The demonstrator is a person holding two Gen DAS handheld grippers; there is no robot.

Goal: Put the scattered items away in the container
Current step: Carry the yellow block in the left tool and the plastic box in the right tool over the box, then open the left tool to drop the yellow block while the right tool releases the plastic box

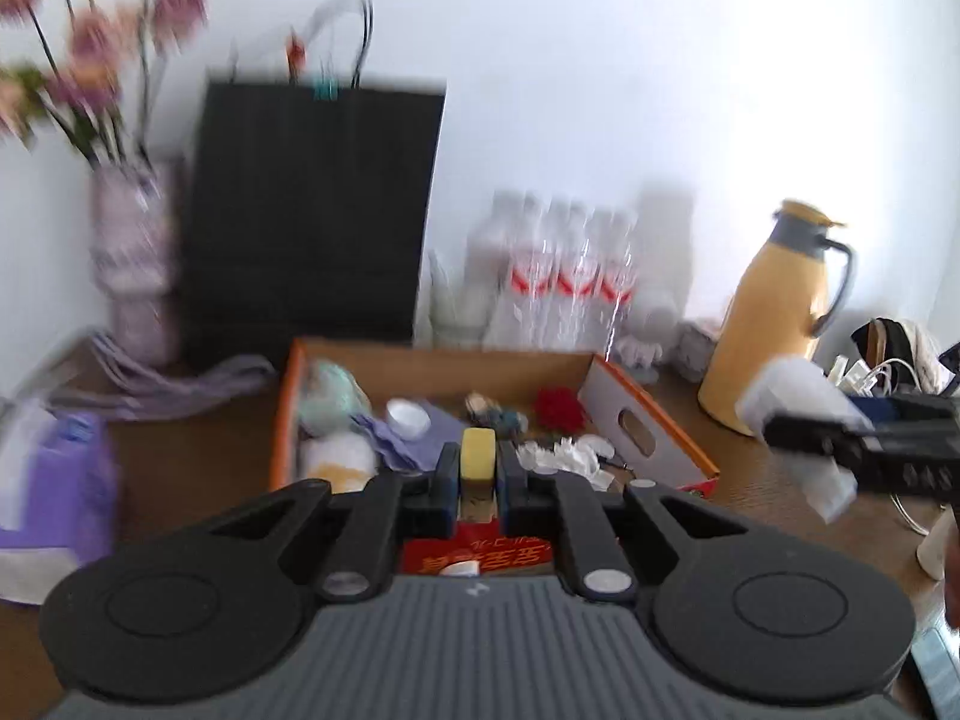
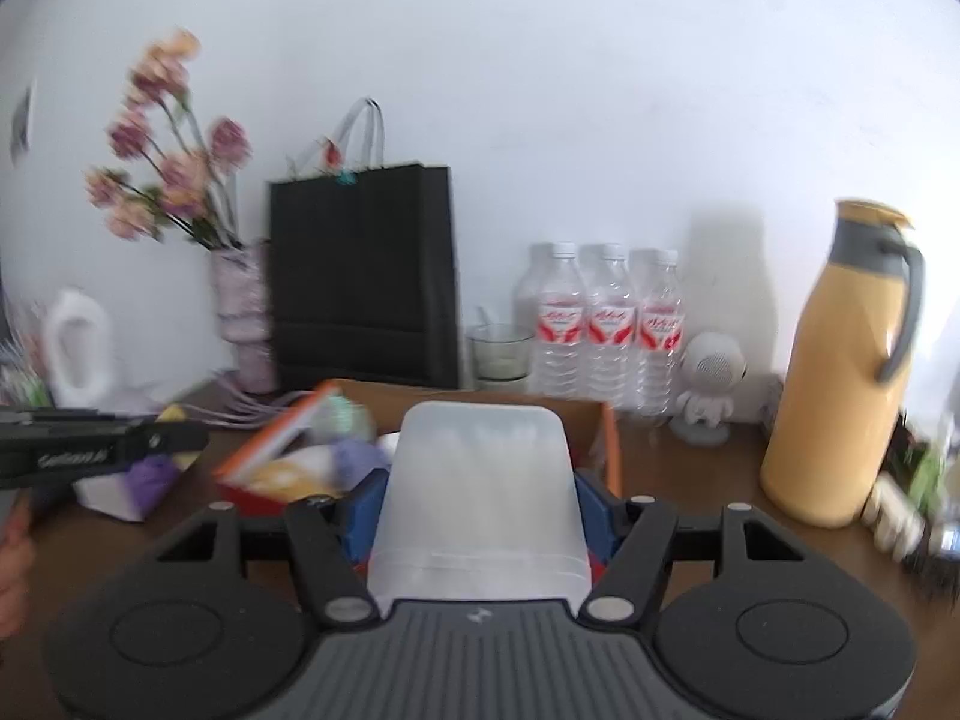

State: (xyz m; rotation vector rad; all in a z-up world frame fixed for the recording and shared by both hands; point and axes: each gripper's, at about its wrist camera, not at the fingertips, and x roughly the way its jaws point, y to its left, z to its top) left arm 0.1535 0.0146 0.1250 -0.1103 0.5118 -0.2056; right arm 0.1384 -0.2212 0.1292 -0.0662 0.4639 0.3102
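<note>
Cardboard box [image 1: 651, 426] sits mid-worktop [image 1: 180, 450], already holding a white cap [image 1: 408, 417], red flower [image 1: 559, 407] and crumpled tissue [image 1: 567, 457]; left gripper [image 1: 478, 468] over its near edge, fingers clamped on yellow sponge block [image 1: 478, 455]; right gripper [image 2: 480, 498] at 3 o'clock of box, fingers clamped on translucent white tub [image 2: 480, 492]; yellow thermos [image 2: 840, 396] further at 3 o'clock

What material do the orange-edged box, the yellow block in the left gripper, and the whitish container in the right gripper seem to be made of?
Box: likely cardboard; matte brown inner walls, a punched handle slot.
Yellow block, held in the left gripper: probably sponge or foam; dull surface, rounded corners, though blur leaves it open.
Whitish container, held in the right gripper: seemingly frosted translucent plastic; light passes through it cloudily.
</note>
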